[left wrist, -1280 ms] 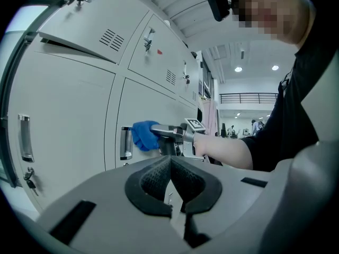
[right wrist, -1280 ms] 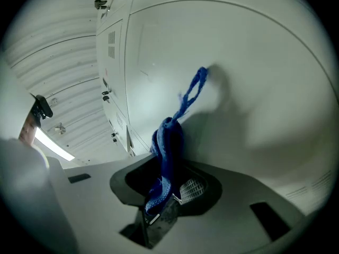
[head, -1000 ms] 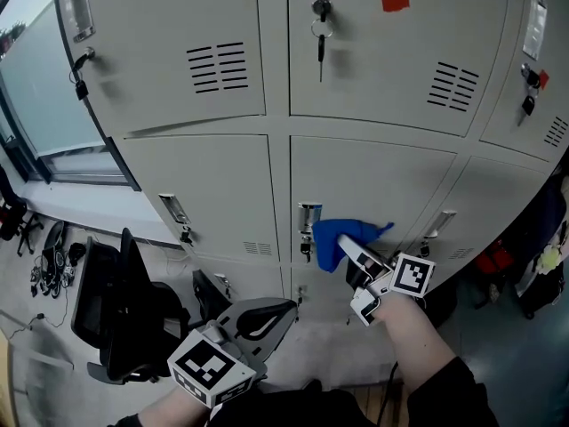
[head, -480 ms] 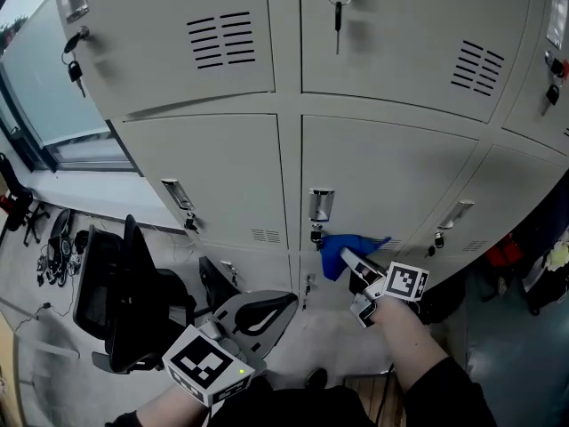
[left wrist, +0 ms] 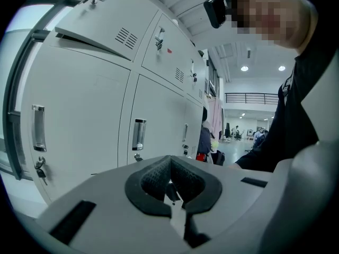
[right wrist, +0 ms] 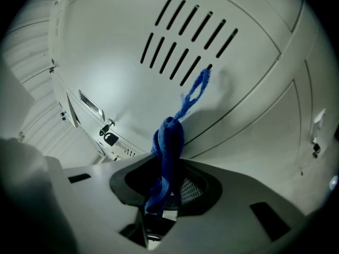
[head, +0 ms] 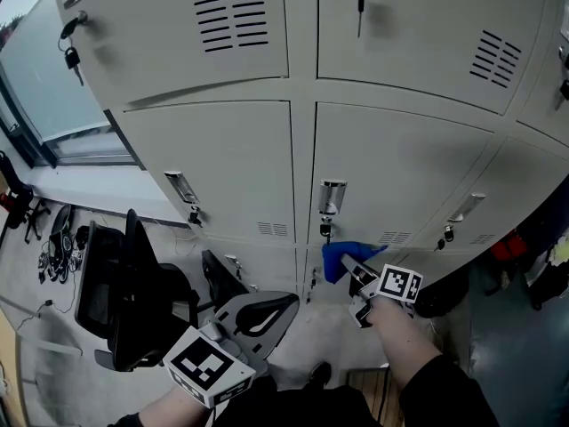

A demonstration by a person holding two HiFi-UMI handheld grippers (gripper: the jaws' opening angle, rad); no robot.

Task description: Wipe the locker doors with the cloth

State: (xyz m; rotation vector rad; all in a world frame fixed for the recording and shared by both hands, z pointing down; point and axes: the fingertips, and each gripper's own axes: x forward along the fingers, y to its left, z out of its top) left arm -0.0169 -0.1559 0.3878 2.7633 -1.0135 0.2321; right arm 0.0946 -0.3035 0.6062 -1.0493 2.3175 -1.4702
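Right gripper [head: 353,271] pinched the blue cloth [head: 335,258] at the low edge of the middle locker door [head: 400,163], left gripper [head: 263,312] pressed together, empty, well apart; wiping seemingly mid-course, with no telling which doors were done.

cloth [head: 333,258]: plain blue
locker doors [head: 222,158]: pale grey, black vent slits
marker cube [head: 209,369]: black-and-white squares
chair [head: 133,301]: black
sleeve [head: 444,391]: black
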